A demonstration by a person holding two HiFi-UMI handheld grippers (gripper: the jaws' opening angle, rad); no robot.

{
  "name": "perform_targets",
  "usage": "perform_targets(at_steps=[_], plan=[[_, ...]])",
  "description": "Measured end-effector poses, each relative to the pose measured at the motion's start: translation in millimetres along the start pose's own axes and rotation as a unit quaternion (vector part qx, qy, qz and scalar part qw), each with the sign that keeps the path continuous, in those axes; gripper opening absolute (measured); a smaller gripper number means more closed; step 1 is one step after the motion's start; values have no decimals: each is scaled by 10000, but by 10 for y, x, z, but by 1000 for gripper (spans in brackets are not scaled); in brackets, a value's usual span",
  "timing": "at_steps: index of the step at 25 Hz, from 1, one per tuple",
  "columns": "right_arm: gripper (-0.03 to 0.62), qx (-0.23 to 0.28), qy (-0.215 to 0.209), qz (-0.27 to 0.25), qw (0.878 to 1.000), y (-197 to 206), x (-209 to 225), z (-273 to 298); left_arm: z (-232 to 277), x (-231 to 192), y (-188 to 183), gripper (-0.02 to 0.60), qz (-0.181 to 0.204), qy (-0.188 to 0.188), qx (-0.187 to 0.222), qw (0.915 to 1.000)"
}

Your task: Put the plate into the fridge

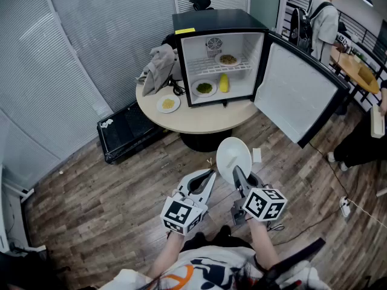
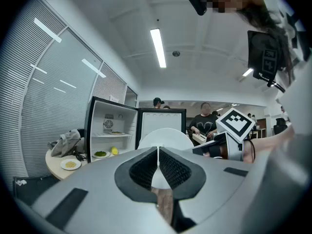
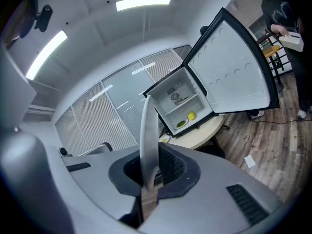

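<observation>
Head view: a black mini fridge (image 1: 219, 22) stands on a round beige table (image 1: 205, 118), and its white-lined door (image 1: 299, 92) is swung wide open to the right. On the upper wire shelf lies a small dish of brownish food (image 1: 228, 59). On the fridge floor sit a dish of green food (image 1: 204, 88) and a yellow item (image 1: 224, 83) just beside it. On the table, left of the fridge, lie a small plate of yellow food (image 1: 168, 104) and a crumpled grey cloth (image 1: 158, 68). Well short of the table and over the wood-pattern floor (image 1: 109, 198), the right gripper (image 1: 237, 175) holds a white round plate (image 1: 233, 157) by its near rim. The left gripper (image 1: 208, 176) is just beside it, apart from the plate.

Left gripper view: the jaws are pressed together with nothing between them. The white plate shows beyond their tips, in front of the open fridge. People stand in the room behind.

Right gripper view: the jaws are clenched on the plate, which is seen edge-on and stands upright between the ribbed pads. The open fridge and the table lie ahead, well apart from the plate.
</observation>
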State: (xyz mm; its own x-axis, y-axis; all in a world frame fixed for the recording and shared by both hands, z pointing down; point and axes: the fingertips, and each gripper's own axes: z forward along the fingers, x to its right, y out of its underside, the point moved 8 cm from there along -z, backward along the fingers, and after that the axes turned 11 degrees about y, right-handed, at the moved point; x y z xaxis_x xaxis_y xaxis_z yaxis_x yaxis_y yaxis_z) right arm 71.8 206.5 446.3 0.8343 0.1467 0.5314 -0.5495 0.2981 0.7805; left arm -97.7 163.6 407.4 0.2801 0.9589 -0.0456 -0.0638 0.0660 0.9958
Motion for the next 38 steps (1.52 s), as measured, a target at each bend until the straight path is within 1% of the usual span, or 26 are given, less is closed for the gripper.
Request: perform_targets(at_steps=[3,7,12,19,25,30,33,38], plan=[[21,34,6,-10,10000,-75,89,21,92,1,4,20,-12,-80,51,10000],[21,113,-70,159,9998,-199,207,52,234,-2,-6,20,-53,-135,69,9999],[21,19,-219,-1,9998,-307,322,127,420,23,-10,20,5,-200,63,9998],[21,-170,-425,-55,9989,-361,460,185,573,95,28,20,-22,-325,50,9995],[21,-283,-542,-40,9981,-399,527,298,674,64,45,20,-29,-381,-9,9993],[21,-388,-589,-7,9975,-440,515,440,685,-48,14,20,-66,-488,-18,9988],[21,-445,-592,69,9972,-438,519,559,718,-152,50,20,-104,-489,-69,9987],[21,-557,-528,148,9969,-429,533,844,789,-439,124,20,-186,-469,-116,9987]])
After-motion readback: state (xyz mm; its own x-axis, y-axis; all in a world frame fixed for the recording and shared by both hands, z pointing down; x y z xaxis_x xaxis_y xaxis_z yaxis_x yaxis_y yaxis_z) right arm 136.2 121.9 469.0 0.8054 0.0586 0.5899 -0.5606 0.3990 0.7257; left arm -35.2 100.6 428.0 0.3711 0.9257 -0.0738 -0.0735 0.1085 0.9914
